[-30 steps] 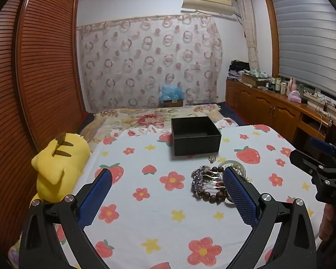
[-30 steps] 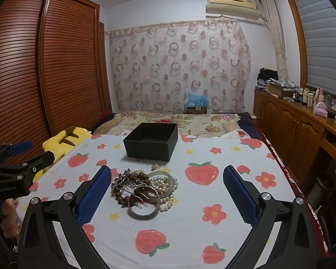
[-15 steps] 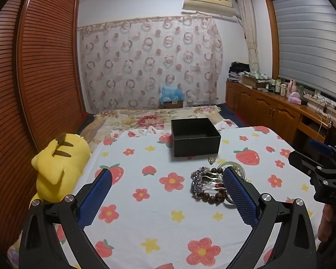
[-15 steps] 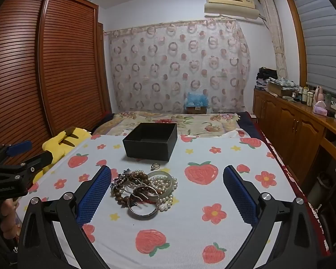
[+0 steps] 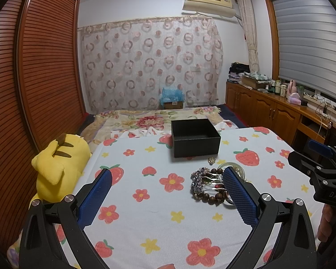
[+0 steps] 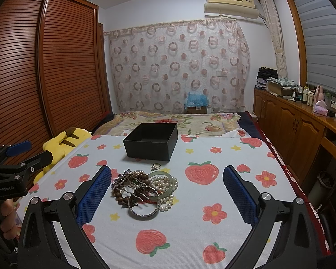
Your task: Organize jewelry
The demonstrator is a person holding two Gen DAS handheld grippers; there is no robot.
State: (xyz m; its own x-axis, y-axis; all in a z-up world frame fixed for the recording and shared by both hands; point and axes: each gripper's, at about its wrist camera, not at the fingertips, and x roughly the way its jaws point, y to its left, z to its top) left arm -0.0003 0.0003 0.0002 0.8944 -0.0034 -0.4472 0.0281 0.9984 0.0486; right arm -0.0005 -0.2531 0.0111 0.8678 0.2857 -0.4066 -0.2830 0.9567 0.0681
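On the table, bracelets [image 6: 143, 190] sit tangled right by the empty black box [image 6: 151, 142], probably headed inside, both grippers' jaws wide open.

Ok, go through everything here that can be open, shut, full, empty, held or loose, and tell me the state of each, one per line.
Left gripper: open, holding nothing.
Right gripper: open, holding nothing.
Black box: lid off, looks empty as far as its inside shows.
Jewelry pile: tangled heap on the tablecloth, outside the box.
Small ring: lying loose between pile and box.
Wardrobe doors: shut.
Window blind: lowered.
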